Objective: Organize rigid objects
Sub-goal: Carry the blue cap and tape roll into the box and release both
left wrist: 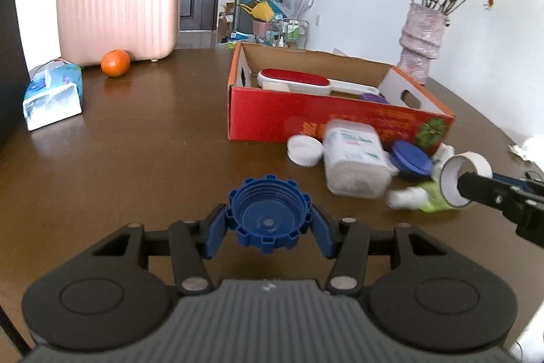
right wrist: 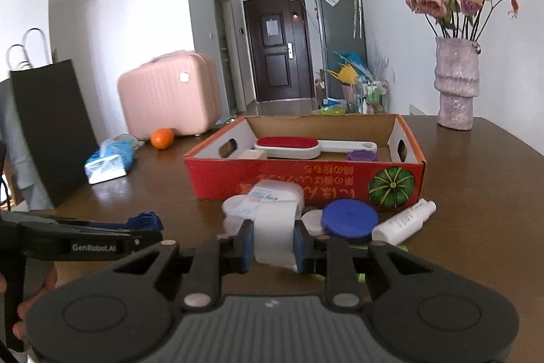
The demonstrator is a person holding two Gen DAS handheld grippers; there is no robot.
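Note:
My left gripper (left wrist: 269,227) is shut on a large blue ridged cap (left wrist: 270,213), held above the brown table with its hollow side facing the camera. My right gripper (right wrist: 273,242) is shut on a white tape roll (right wrist: 274,232), which also shows at the right of the left wrist view as the tape roll (left wrist: 464,181). Ahead stands a red cardboard box (left wrist: 333,121) holding a red-and-white lint brush (left wrist: 295,82) and a purple lid (right wrist: 362,155). In front of the box lie a white jar (left wrist: 353,162), a white lid (left wrist: 303,151), a blue lid (right wrist: 350,216) and a white tube (right wrist: 404,221).
A pink suitcase (left wrist: 119,12) and an orange (left wrist: 115,63) sit at the far left, with a tissue pack (left wrist: 52,96) nearer. A black paper bag (right wrist: 51,131) stands at the left edge. A vase of dried roses (right wrist: 457,80) stands at the table's far right.

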